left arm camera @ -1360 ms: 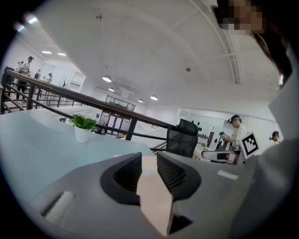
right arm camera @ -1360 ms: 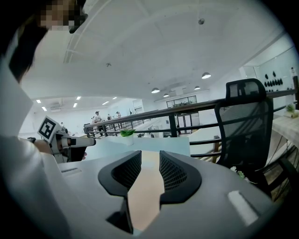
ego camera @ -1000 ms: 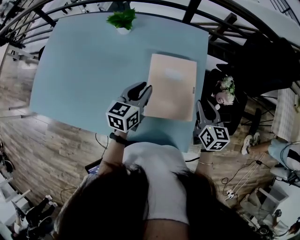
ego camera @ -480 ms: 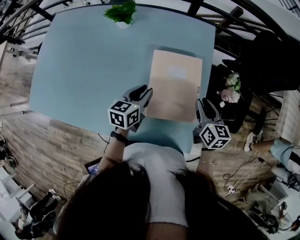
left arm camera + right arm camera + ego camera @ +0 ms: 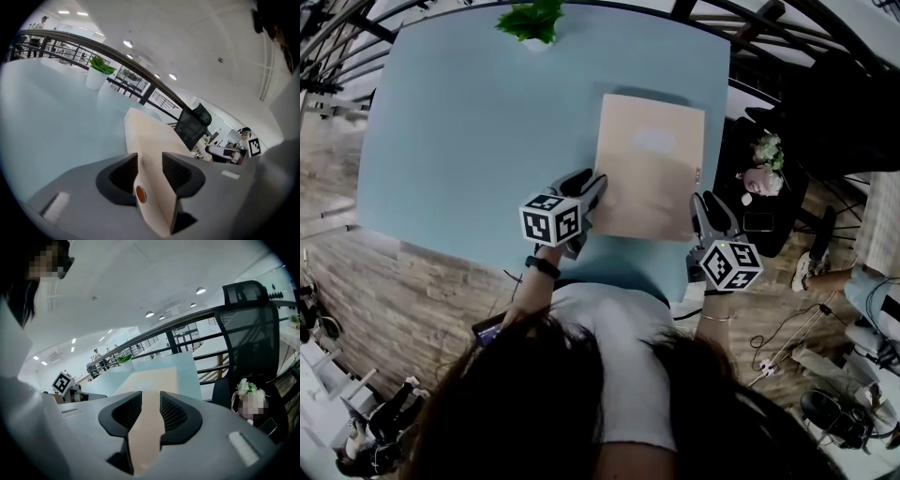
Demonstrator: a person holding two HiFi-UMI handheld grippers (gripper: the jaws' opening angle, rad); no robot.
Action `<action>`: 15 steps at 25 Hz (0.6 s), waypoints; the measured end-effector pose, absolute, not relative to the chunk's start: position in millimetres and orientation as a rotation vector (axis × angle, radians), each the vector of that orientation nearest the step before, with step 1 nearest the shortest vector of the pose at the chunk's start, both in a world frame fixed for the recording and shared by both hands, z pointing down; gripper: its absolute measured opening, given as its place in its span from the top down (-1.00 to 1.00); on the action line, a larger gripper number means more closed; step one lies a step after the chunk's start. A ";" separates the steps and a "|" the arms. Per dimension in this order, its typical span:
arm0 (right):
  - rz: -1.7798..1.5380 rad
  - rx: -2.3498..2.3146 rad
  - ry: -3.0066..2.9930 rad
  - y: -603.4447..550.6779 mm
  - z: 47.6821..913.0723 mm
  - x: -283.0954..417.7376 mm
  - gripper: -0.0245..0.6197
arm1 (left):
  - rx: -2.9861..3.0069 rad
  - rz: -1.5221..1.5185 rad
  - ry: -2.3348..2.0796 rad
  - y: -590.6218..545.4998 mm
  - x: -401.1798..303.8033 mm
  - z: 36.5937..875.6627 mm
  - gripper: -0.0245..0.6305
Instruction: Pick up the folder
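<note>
A beige folder (image 5: 649, 164) lies on the pale blue table (image 5: 469, 122) near its right edge. My left gripper (image 5: 592, 187) is at the folder's near left corner. In the left gripper view the folder (image 5: 151, 140) runs between the jaws of the left gripper (image 5: 150, 171), which have just been opening and stand apart from it. My right gripper (image 5: 703, 206) is at the near right corner. In the right gripper view the folder (image 5: 150, 380) fills the narrow gap of the right gripper (image 5: 151, 411), which is shut on it.
A small potted plant (image 5: 532, 19) stands at the table's far edge. Right of the table are a black mesh chair (image 5: 248, 333) and a bunch of flowers (image 5: 764, 164). A black railing (image 5: 140, 70) runs behind the table. The wooden floor holds cables and gear.
Both grippers have come down toward the table with the folder's near edge. The dark shadow under the folder's far edge has shrunk.
</note>
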State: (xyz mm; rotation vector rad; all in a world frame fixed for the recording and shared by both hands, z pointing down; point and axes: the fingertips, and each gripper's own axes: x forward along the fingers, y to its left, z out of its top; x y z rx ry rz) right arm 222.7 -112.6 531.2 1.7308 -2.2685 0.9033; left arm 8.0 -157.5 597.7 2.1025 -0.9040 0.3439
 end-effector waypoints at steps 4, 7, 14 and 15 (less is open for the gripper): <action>0.942 1.730 -2.266 -113.9 536.8 222.6 0.63 | 2.068 0.349 -0.895 -157.8 9.7 609.0 0.41; 0.963 1.729 -2.268 -114.5 540.6 224.2 0.63 | 2.057 0.344 -0.883 -157.6 11.2 613.0 0.41; 1.009 1.729 -2.251 -114.7 551.4 227.1 0.63 | 2.051 0.370 -0.896 -157.9 4.0 621.8 0.34; 1.015 1.731 -2.247 -115.2 552.4 228.2 0.63 | 2.042 0.354 -0.898 -157.9 3.3 622.3 0.34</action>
